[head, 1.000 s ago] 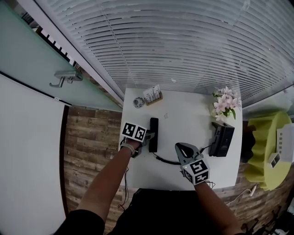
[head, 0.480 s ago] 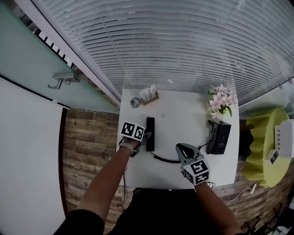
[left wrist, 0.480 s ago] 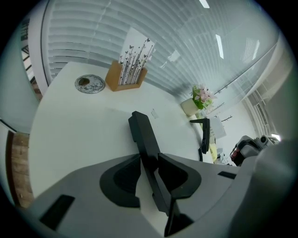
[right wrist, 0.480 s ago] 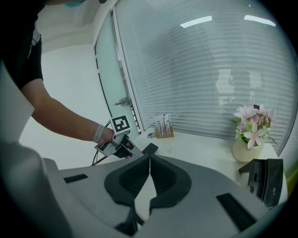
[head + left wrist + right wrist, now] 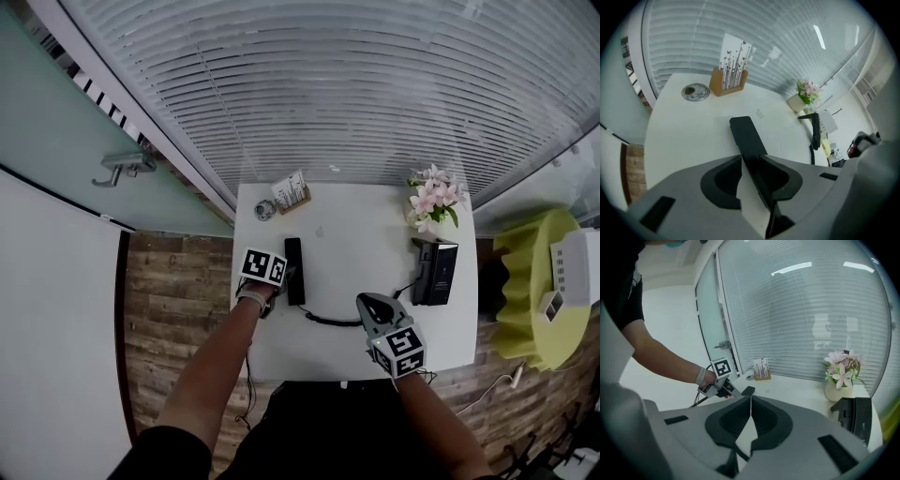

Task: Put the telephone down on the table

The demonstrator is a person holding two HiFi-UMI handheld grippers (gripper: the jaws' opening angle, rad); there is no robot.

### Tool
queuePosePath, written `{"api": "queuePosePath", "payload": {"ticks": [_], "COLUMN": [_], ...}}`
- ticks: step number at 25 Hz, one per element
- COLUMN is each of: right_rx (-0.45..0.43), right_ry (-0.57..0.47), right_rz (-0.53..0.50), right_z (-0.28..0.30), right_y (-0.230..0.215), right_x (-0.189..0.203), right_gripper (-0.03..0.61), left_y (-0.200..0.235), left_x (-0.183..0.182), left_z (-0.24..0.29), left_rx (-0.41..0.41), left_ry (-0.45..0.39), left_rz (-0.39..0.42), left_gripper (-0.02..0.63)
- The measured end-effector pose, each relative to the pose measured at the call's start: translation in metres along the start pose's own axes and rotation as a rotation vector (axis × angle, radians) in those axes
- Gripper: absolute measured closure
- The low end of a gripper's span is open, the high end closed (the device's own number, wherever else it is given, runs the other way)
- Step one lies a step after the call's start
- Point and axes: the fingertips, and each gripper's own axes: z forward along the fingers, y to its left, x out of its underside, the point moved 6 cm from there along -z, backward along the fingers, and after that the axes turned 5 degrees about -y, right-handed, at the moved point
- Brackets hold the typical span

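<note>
The left claw [image 5: 287, 277] jaws have just been opening and stand released around the handset [image 5: 294, 267], which lies on the table [image 5: 366, 244] at centre-left of the frame. The right claw [image 5: 750, 399] is clenched and empty.

**Head view:** high above, facing steeply down. The whole table [image 5: 366, 244] sits small in mid-frame, with blinds [image 5: 356, 84] beyond and floor [image 5: 178, 281] on either side.

**Left gripper view:** low and close over the tabletop's left part, facing along the handset [image 5: 747, 136] toward the card holder [image 5: 728, 82] and the blinds.

**Right gripper view:** by the table's near edge, slightly raised, facing across it toward the blinds and the glass door [image 5: 710, 315].

**Shared by all three:** handset, card holder, flowers [image 5: 843, 367], base [image 5: 855, 416].
</note>
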Motion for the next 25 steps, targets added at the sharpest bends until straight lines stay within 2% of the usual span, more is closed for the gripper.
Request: {"api": "queuePosePath", "payload": {"ticks": [6,10,14,18,22,25], "right_rx": [0.056,0.071,0.044,0.030,0.009,-0.021], "right_ry": [-0.036,-0.062,-0.108,-0.161,-0.244,-0.310], "right_rz": [0.000,-0.006,-0.013,-0.016,-0.014,-0.033], "right_z": [-0.034,-0.064,-0.094,-0.125,-0.155,-0.179], "right_y": [-0.005,-0.010,-0.008,-0.008,-0.003,0.005], "right_x": [0.000,-0.001,-0.007,-0.014,-0.029,-0.043], "right_gripper": [0.555,0.555,0.555,0.555,0.555,0.555], "left_y": [-0.006,-0.030,-0.069,-0.123,-0.207,-0.267], "left_x": [-0.008,-0.006,0.006,0.021,0.028,0.039], "left_z": [-0.027,-0.056,-0.088,-0.110,-0.151,-0.175], "left_rx": [-0.101,-0.099,-0.083,-0.032,0.048,0.063], "left_ry": [-0.113,-0.203,-0.301,-0.422,-0.664,-0.792], "left_rz": [0.085,0.119,0.149,0.203,0.345,0.440], "left_gripper": [0.491,0.491,0.491,0.505,0.526,0.538]}}
